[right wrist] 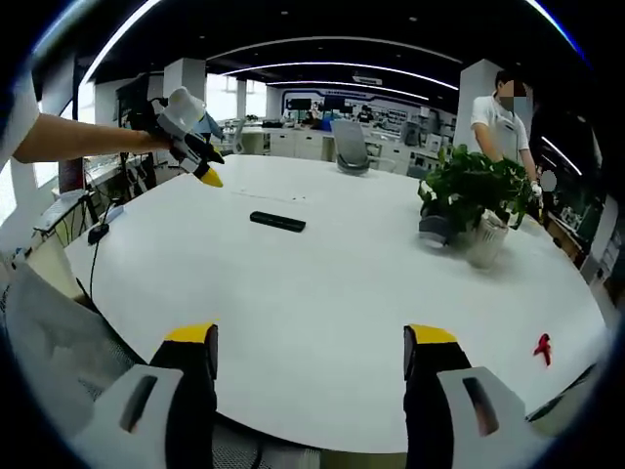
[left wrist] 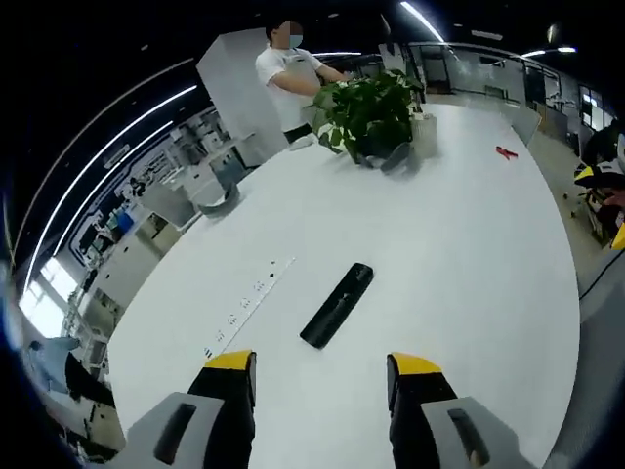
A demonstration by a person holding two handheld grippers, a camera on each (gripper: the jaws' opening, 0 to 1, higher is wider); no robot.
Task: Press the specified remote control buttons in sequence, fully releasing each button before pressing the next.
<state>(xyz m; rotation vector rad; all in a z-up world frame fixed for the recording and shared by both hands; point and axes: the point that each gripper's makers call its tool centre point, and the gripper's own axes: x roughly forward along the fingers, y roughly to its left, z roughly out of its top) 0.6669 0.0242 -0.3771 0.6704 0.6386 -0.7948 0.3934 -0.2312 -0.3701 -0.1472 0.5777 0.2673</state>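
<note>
— Where's the remote [left wrist: 337, 304]?
— Flat on the white surface [left wrist: 459, 254], black, just ahead of the left hand-held gripper [left wrist: 322, 376], untouched, beside a strip of printed marks [left wrist: 249, 306]. In the right gripper view, further off at [right wrist: 277, 222].
— Left hand-held gripper?
— Spread wide, yellow tips, pinching nothing; seen from the right gripper view hanging above the far edge [right wrist: 207, 176], held by an outstretched arm [right wrist: 78, 140].
— Right hand-held gripper [right wrist: 311, 352]?
— Spread too, empty, over the near edge.
— Anything else?
— Potted plant [right wrist: 476, 186] on the surface, small red thing [right wrist: 543, 347] near the rim, person in white [left wrist: 291, 73] standing behind the plant.
</note>
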